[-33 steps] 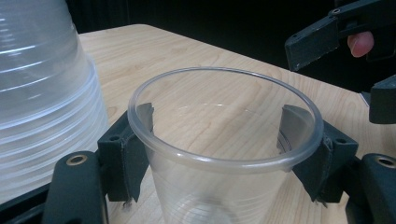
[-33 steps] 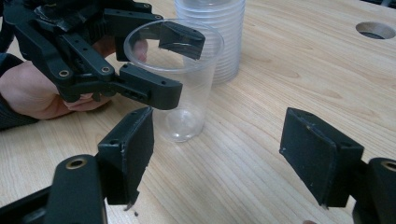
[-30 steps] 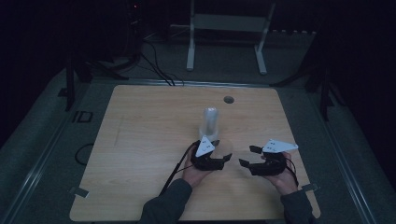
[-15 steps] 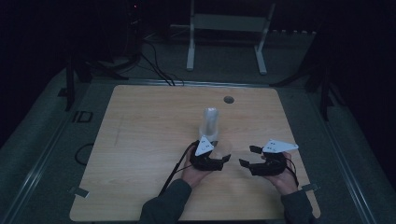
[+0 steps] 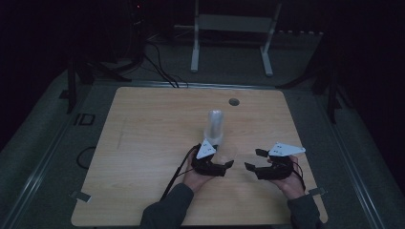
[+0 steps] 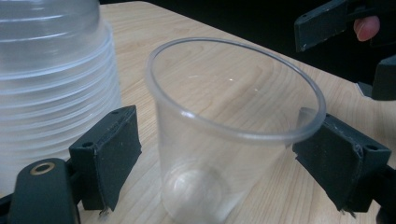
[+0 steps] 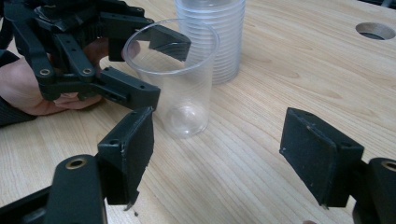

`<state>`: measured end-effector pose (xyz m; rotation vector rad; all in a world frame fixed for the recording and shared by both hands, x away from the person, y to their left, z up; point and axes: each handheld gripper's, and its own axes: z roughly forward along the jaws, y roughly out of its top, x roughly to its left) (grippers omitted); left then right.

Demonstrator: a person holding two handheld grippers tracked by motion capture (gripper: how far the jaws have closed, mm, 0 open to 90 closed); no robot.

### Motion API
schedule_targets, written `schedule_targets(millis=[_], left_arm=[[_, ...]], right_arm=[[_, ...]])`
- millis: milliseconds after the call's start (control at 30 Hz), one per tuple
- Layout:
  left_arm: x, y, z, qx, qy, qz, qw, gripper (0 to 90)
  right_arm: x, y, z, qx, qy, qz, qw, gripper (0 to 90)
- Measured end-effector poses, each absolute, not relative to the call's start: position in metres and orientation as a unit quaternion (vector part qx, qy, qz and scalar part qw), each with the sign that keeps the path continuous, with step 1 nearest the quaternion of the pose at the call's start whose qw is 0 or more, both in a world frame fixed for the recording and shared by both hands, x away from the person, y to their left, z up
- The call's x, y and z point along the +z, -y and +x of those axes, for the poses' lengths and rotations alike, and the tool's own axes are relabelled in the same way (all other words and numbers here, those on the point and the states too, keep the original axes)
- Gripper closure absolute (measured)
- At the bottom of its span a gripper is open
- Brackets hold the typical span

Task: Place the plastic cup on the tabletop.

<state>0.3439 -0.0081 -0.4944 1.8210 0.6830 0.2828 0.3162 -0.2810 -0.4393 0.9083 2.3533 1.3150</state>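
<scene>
A single clear plastic cup (image 6: 224, 140) stands upright on the wooden table (image 5: 143, 143), just in front of a tall stack of nested clear cups (image 5: 216, 125). My left gripper (image 6: 219, 154) is open with a jaw on each side of the single cup; one pad is near the rim and a gap shows at the other. In the right gripper view the left gripper (image 7: 154, 67) flanks the cup (image 7: 180, 88), with the stack (image 7: 217, 37) behind. My right gripper (image 7: 224, 156) is open and empty, a short way from the cup. From above, the left gripper (image 5: 224, 157) and right gripper (image 5: 252, 159) face each other.
A round cable hole (image 5: 234, 101) sits in the table's far middle. A white metal frame (image 5: 231, 28) stands on the floor beyond the table. Dark stands and cables lie at the back left. Wide bare wood stretches to the left of the hands.
</scene>
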Motion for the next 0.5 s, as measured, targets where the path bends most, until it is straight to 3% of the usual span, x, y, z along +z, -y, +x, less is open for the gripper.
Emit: schedule_targets(millis=[500], left_arm=[[-0.496, -0.009, 0.334, 0.115, -0.286, 0.769, 0.56, 14.8]], right_arm=[[-0.439, 0.283, 0.316, 0.458, -0.817, 0.318, 0.149, 25.8]])
